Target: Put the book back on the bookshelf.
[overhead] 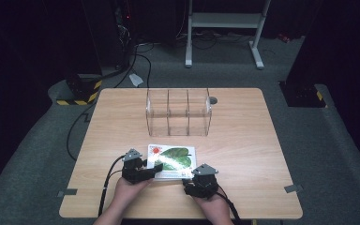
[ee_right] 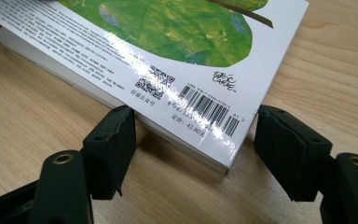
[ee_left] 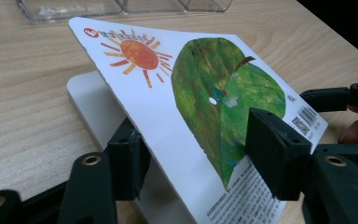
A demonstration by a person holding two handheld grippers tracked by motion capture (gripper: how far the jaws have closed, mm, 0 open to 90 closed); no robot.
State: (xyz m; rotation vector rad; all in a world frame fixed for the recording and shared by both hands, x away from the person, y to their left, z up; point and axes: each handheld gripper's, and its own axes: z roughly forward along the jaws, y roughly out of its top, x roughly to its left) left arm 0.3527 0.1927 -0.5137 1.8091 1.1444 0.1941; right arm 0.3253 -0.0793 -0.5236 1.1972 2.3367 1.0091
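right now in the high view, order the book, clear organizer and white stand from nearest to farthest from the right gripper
1. book, just left of the right gripper, near edge of the table.
2. clear organizer, mid-table, beyond the book.
3. white stand, on the floor past the table.

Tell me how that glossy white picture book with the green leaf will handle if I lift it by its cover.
The glossy white picture book will probably flop: its cover already lifts off the pages. Glare on the cover suggests slippery. The left gripper straddles that cover.
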